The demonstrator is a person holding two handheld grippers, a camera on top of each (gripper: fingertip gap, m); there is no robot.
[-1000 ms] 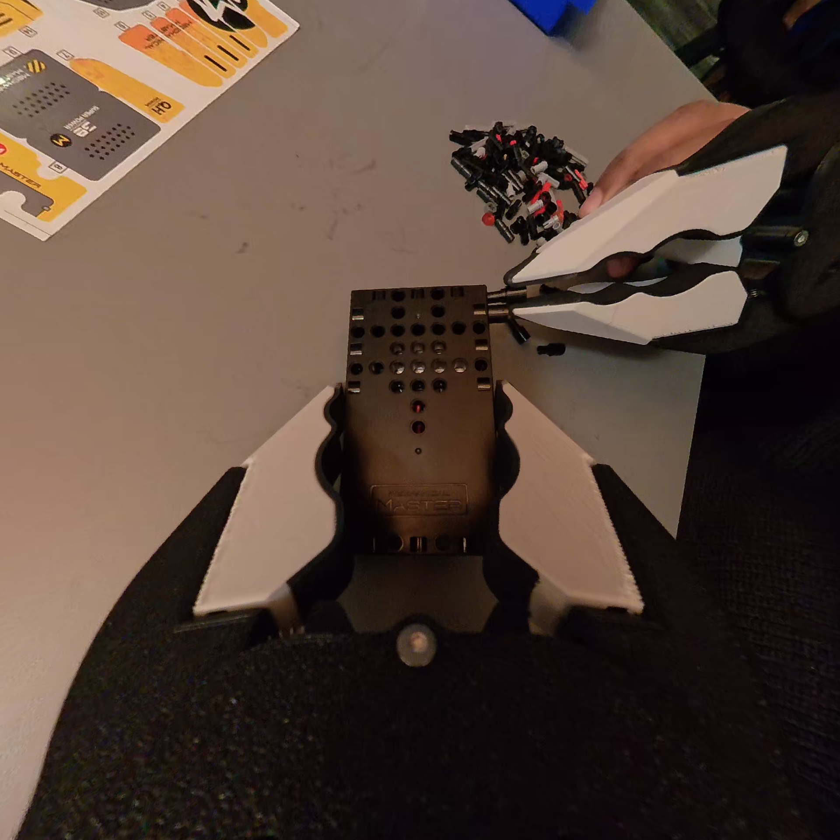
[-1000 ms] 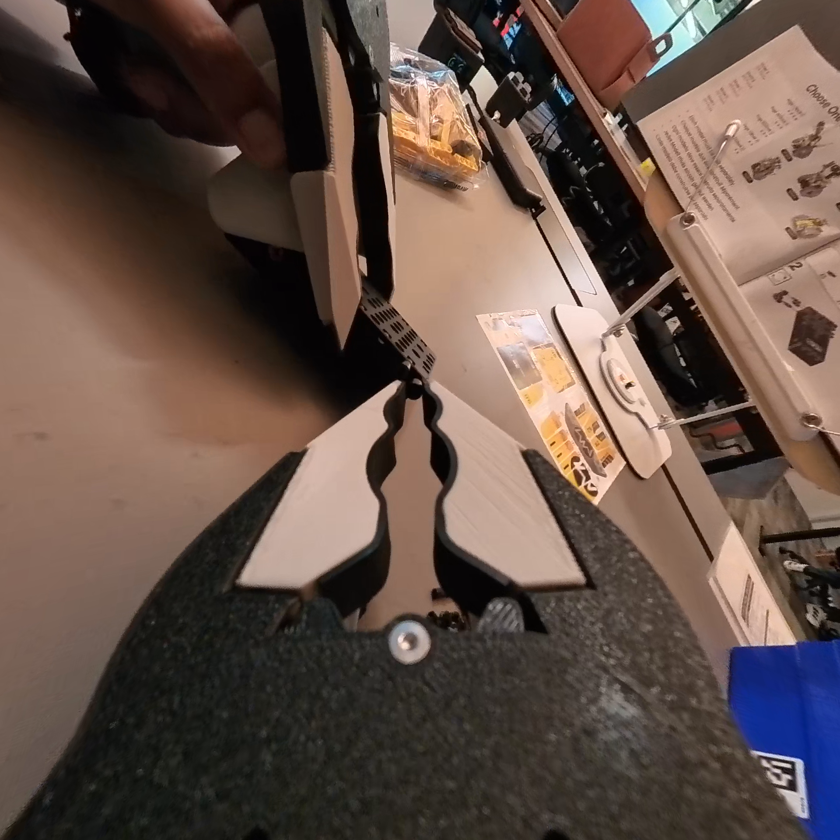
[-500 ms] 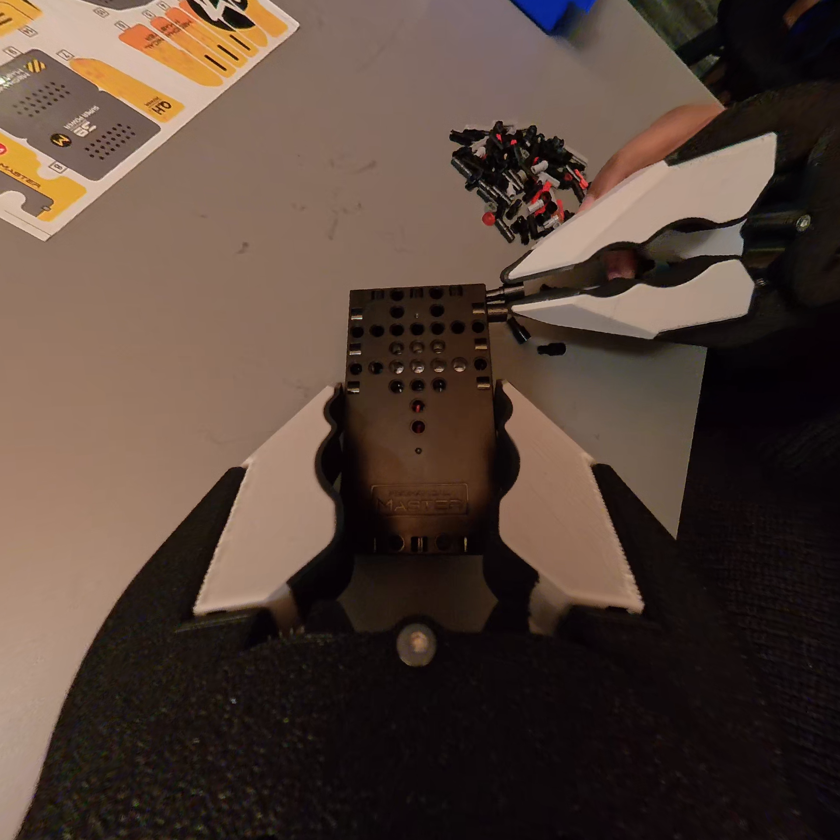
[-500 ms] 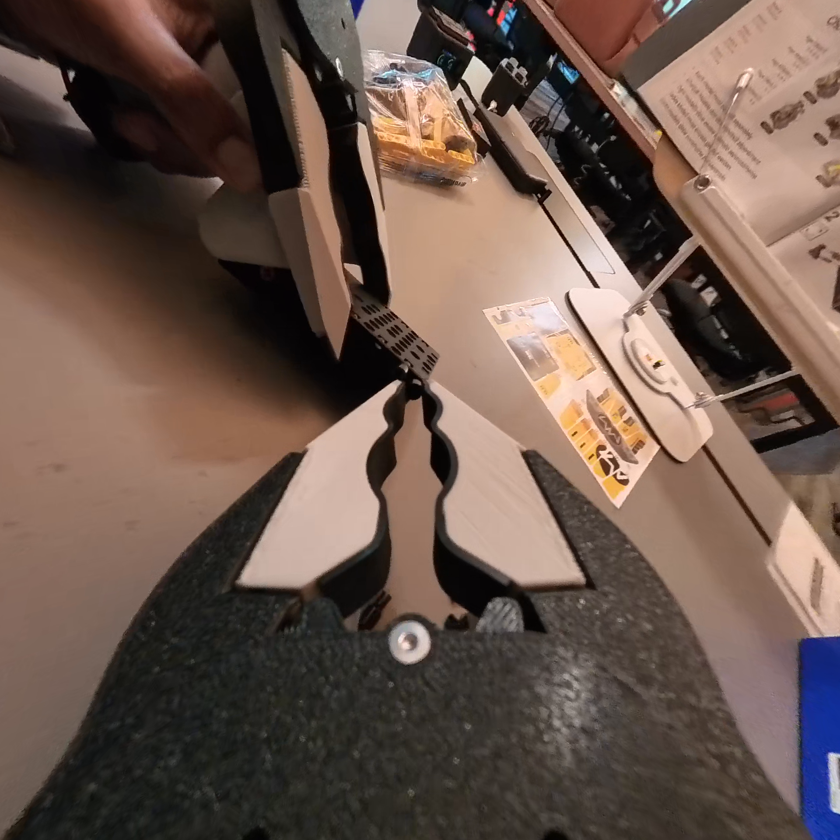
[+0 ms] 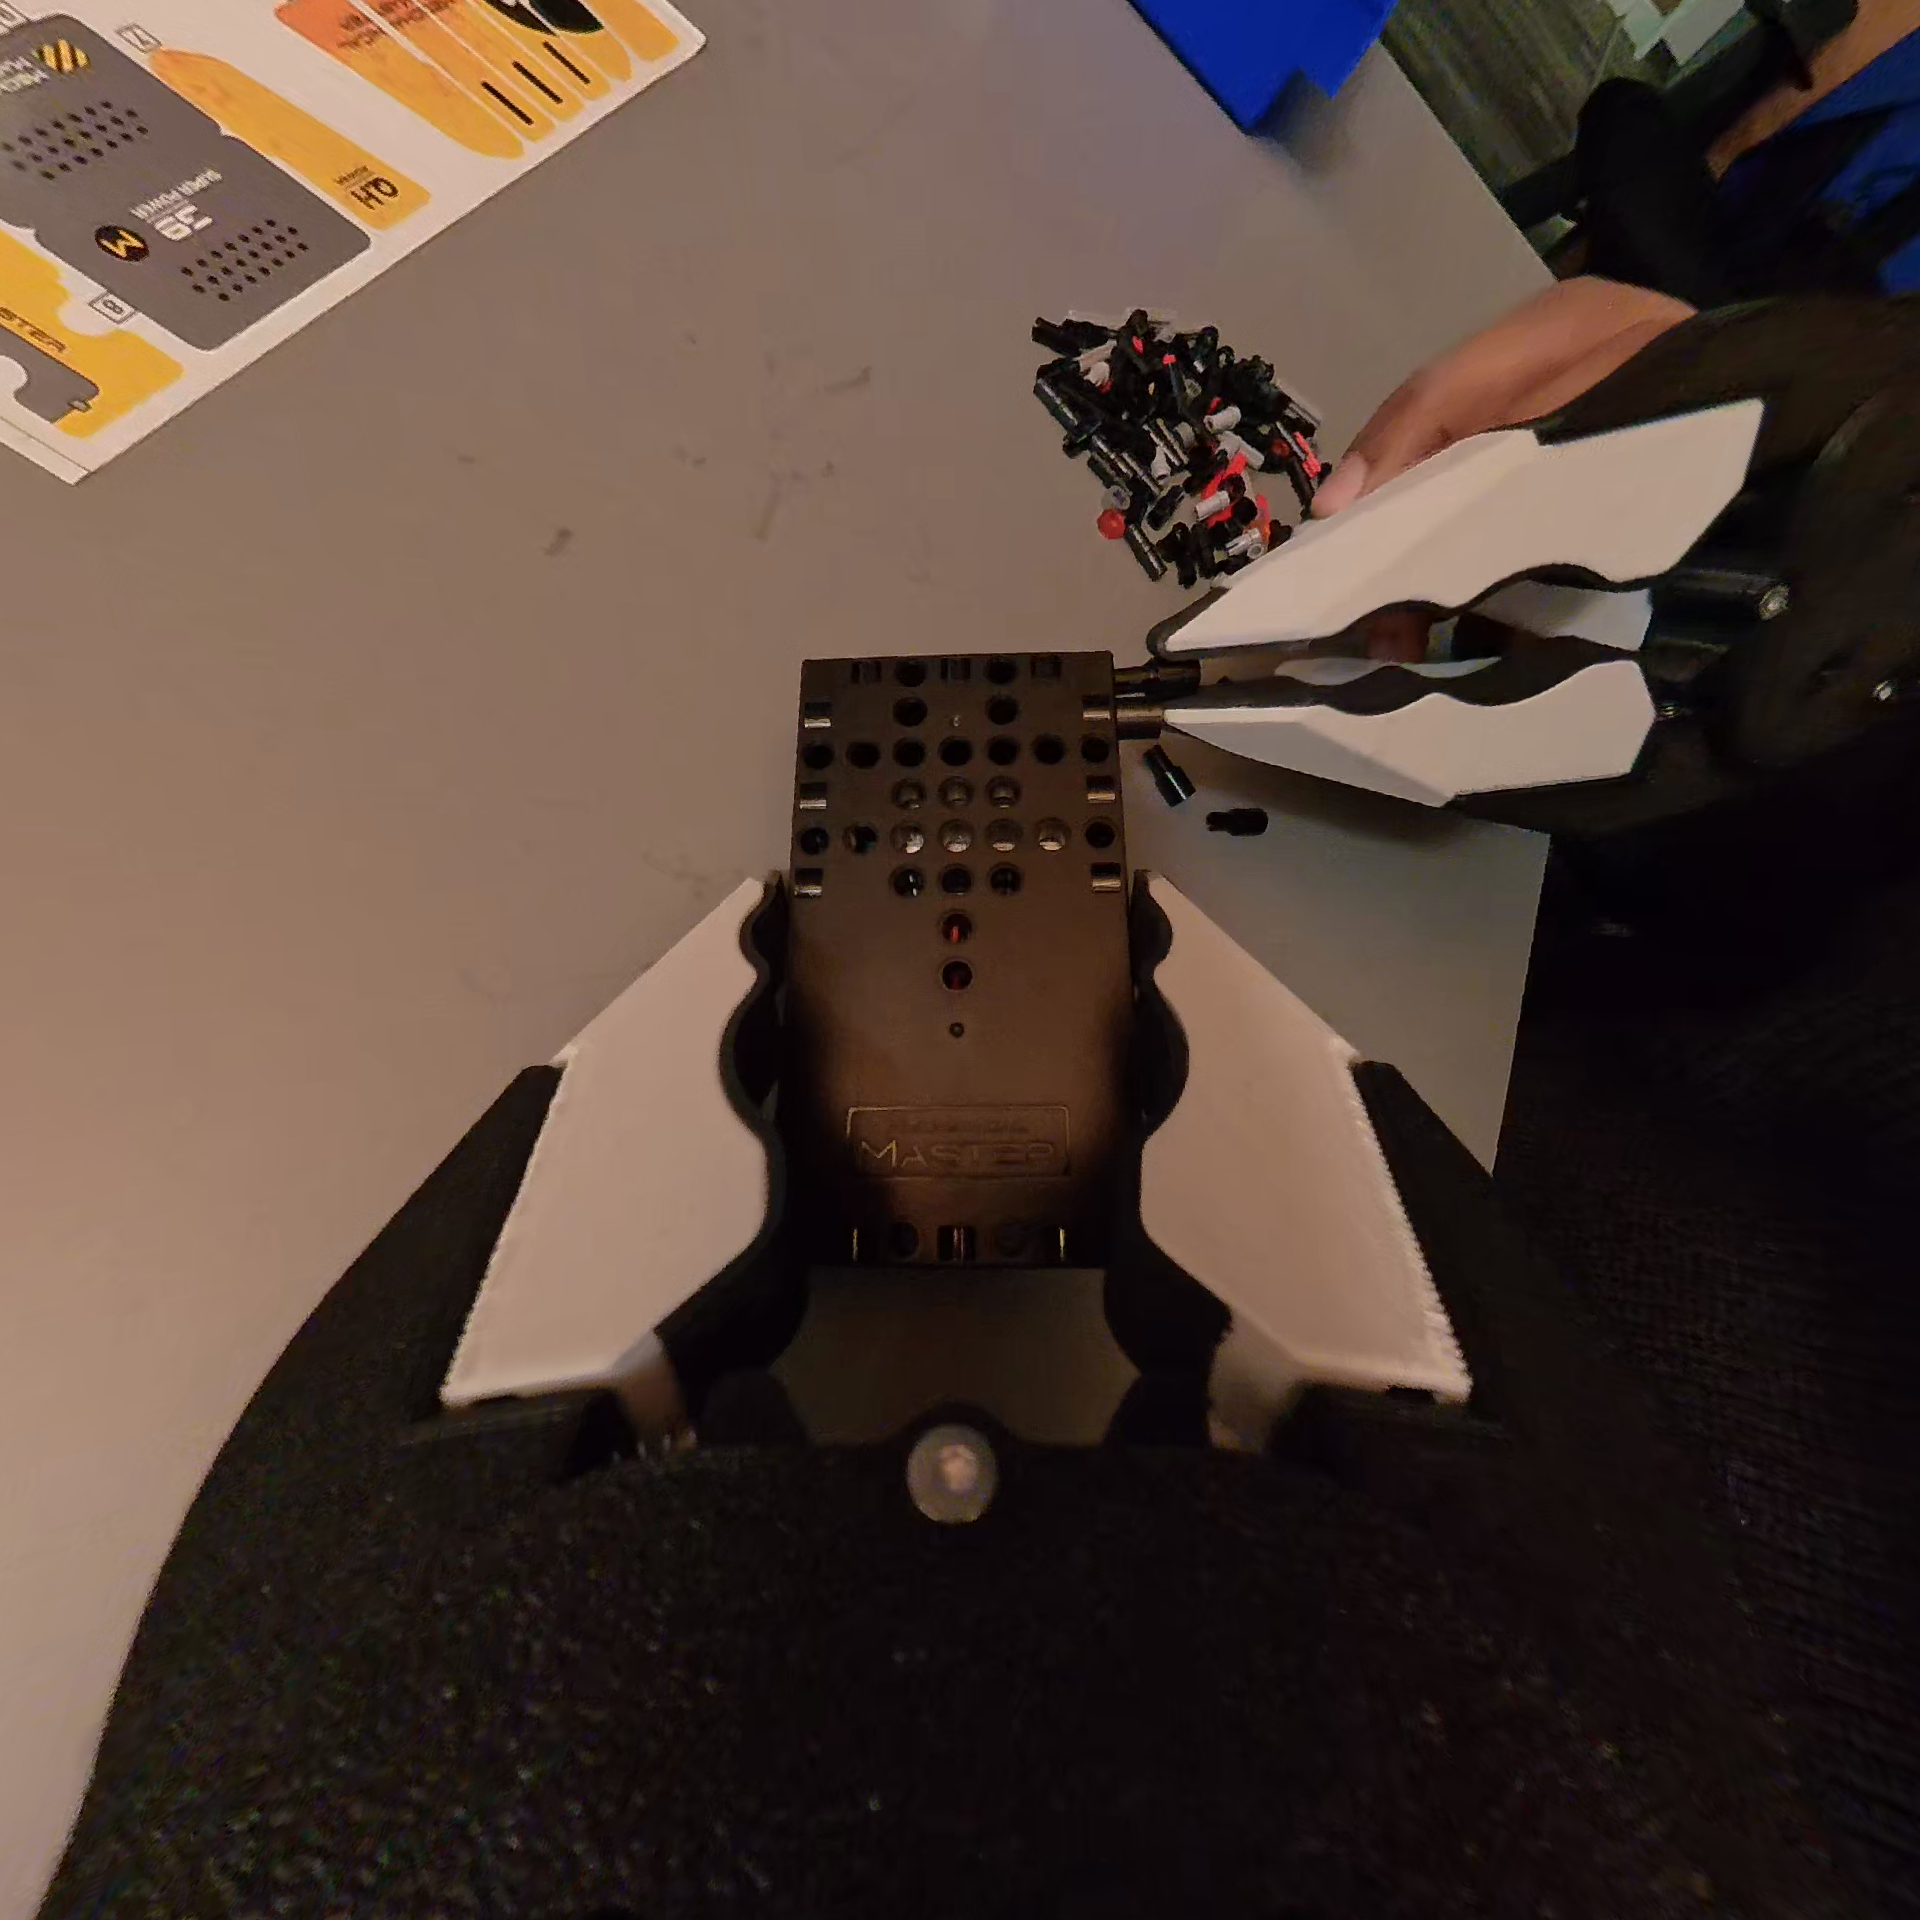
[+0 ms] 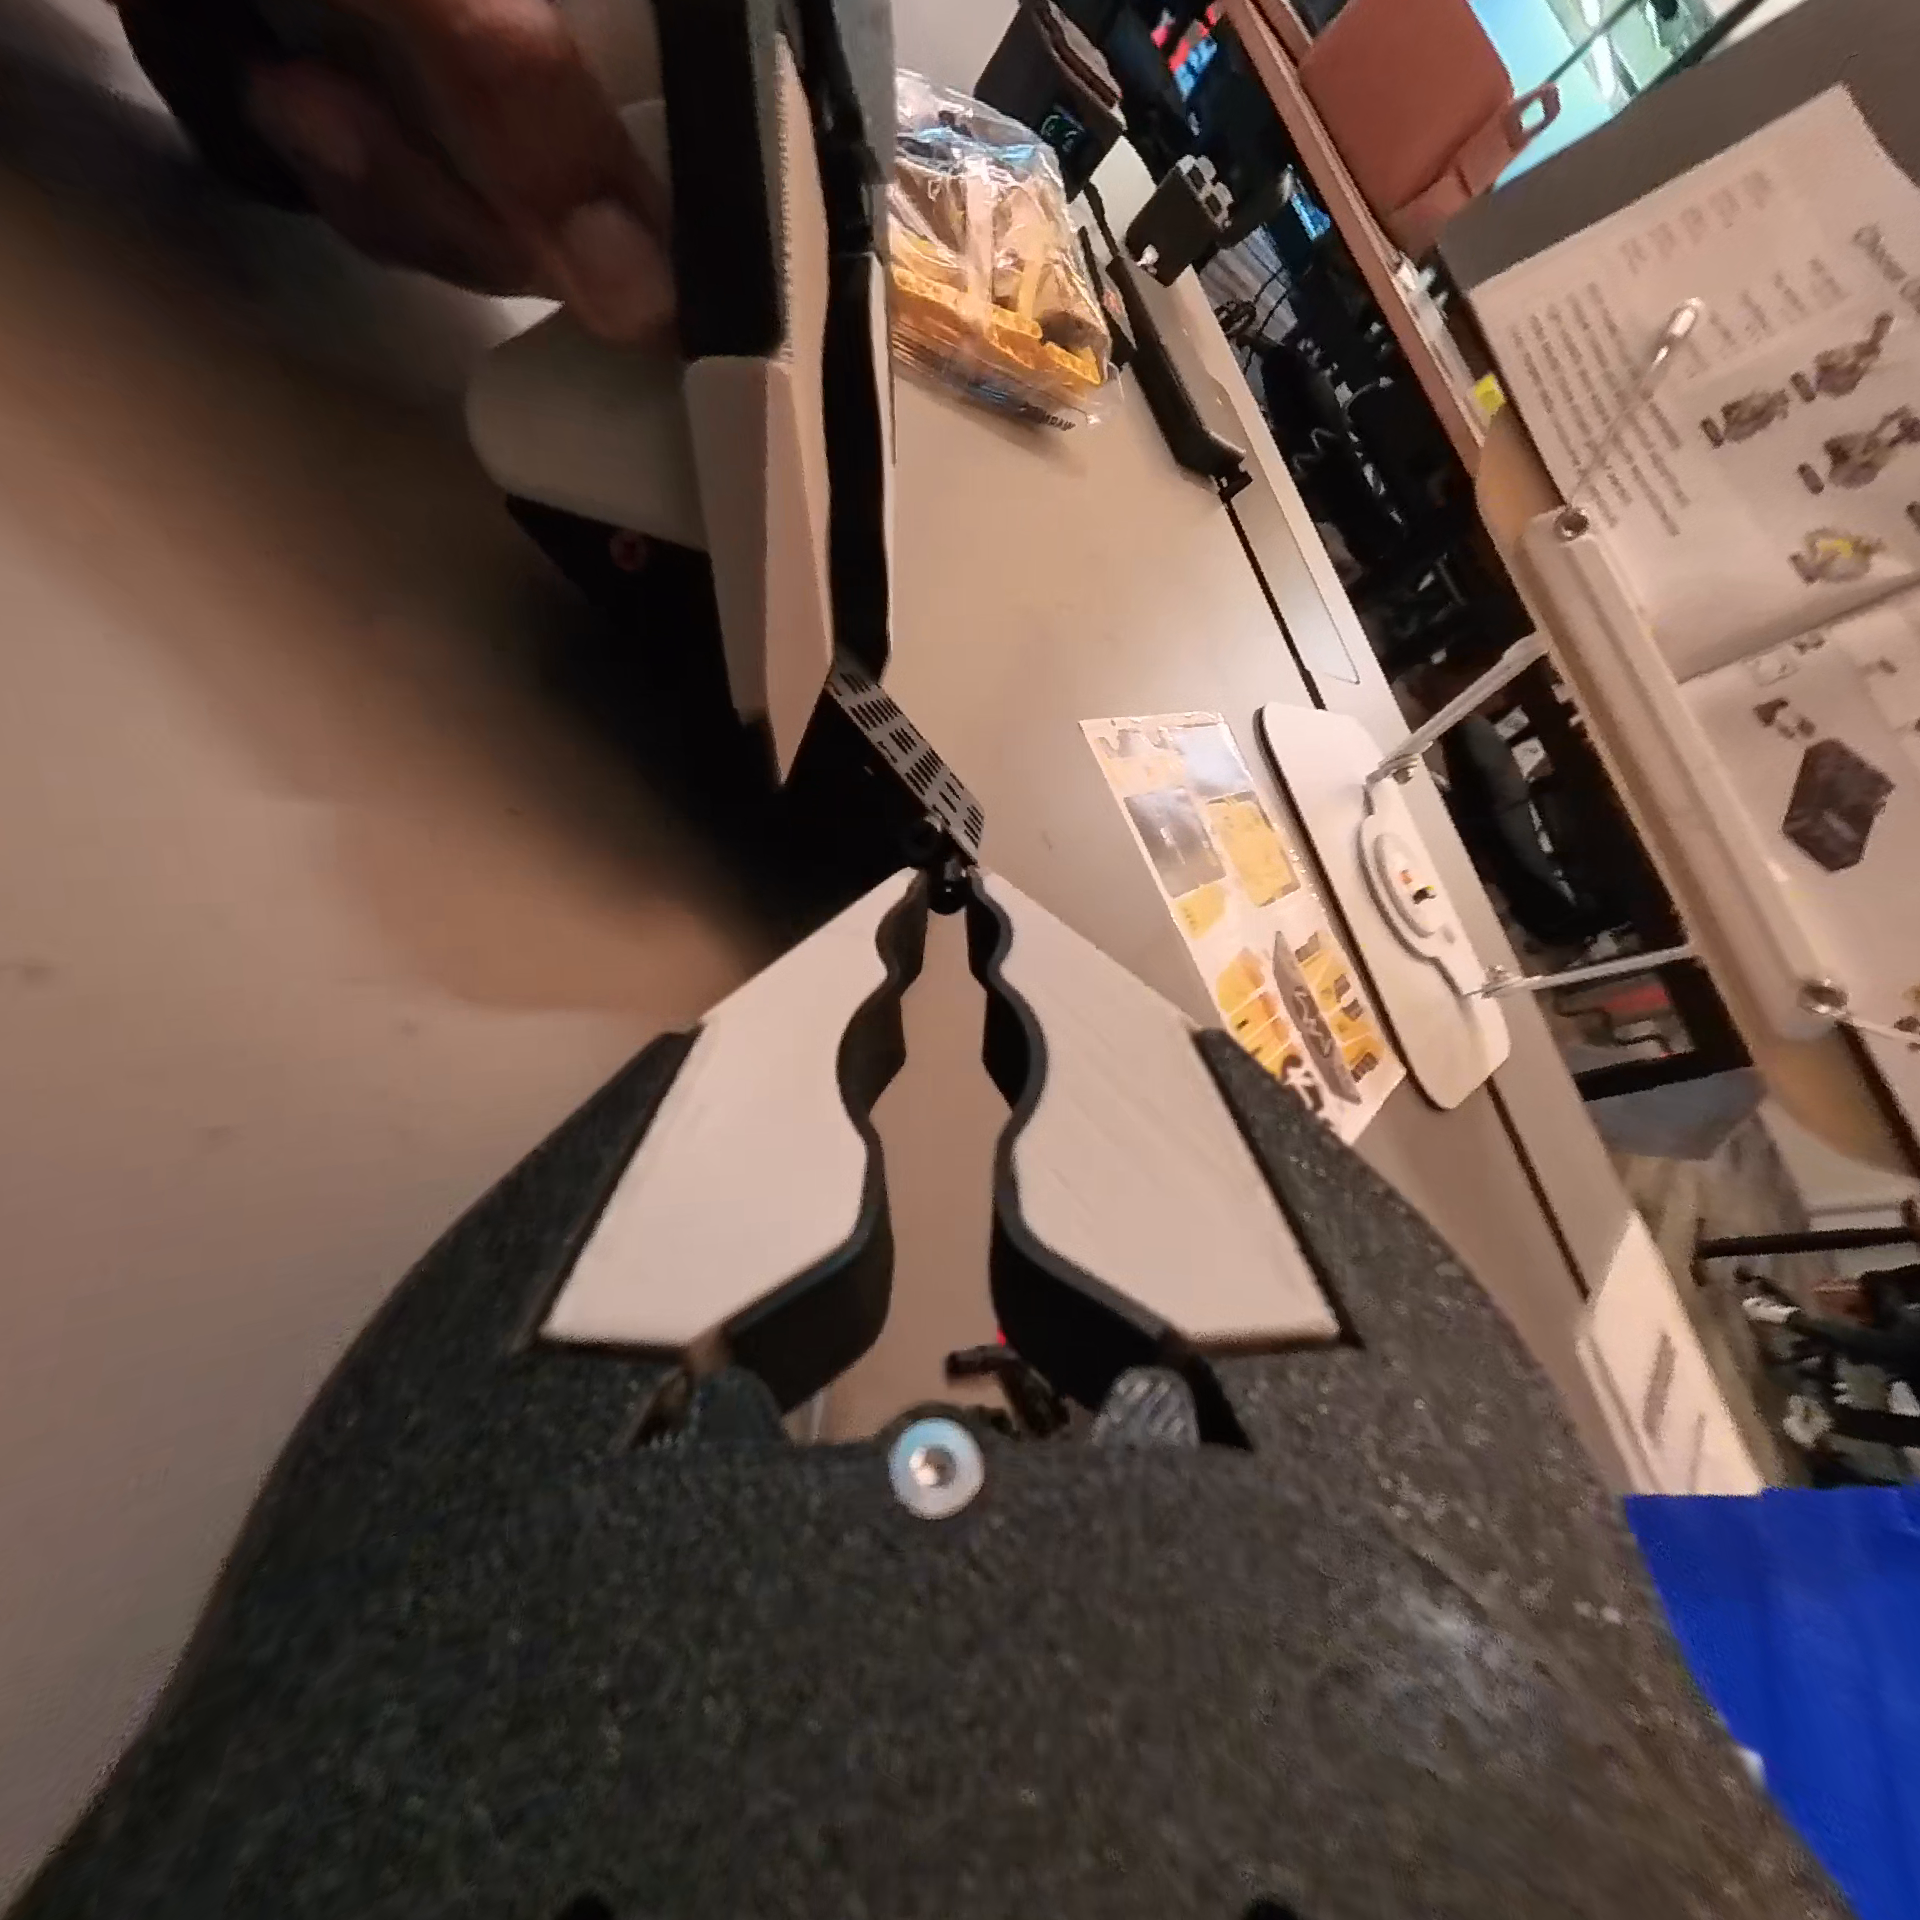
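My left gripper (image 5: 956, 894) is shut on a black perforated block (image 5: 954, 1039), gripping its two long sides and holding it over the grey table (image 5: 416, 727). My right gripper (image 5: 1174, 681) comes in from the right and is shut on a small black pin (image 5: 1143, 691) at the block's far right corner. In the right wrist view the right gripper (image 6: 943, 891) pinches the pin (image 6: 943, 868) against the edge of the block (image 6: 914, 764). The left gripper's white finger (image 6: 769, 520) and a hand show above it.
A pile of small black, red and grey pins (image 5: 1174, 436) lies beyond the block, with two loose pins (image 5: 1236, 821) beside it. A sticker sheet (image 5: 208, 208) lies far left, a blue bin (image 5: 1257, 31) beyond. A bag of yellow parts (image 6: 987, 312) and a booklet stand (image 6: 1382, 904) sit farther off. The table edge (image 5: 1522, 935) is close on the right. The grippers' ends are close to 5 cm from one another.
The right gripper stays at the block's corner with the pin, and its body has tilted a little. The left gripper and the block have not moved.
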